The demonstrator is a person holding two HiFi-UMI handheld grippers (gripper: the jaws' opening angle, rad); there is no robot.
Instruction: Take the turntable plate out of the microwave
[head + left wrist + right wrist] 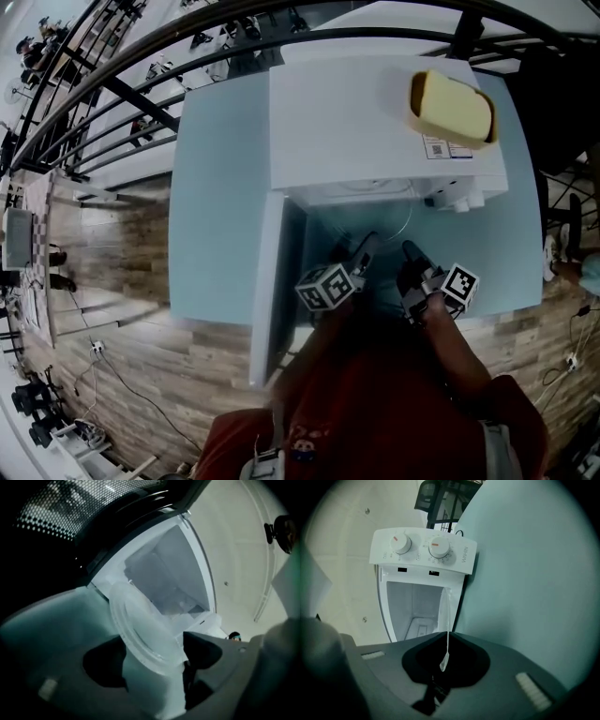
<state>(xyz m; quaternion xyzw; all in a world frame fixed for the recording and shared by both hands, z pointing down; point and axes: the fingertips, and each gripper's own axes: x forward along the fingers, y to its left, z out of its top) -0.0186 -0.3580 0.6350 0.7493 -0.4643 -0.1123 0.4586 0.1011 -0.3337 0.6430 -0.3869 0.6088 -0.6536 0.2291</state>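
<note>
The clear glass turntable plate is half out of the open white microwave, tilted in front of its cavity. In the right gripper view the plate shows edge-on, and my right gripper is shut on its near rim. My left gripper stands open, its jaws wide on either side of the plate's rim without pressing on it. In the head view both grippers, left and right, sit side by side just before the microwave's mouth, and the plate is only faintly visible.
The microwave door hangs open to the left of my left gripper. A yellow spongy block lies on the microwave's top. The microwave stands on a pale blue table; its two dials face me. Wooden floor surrounds the table.
</note>
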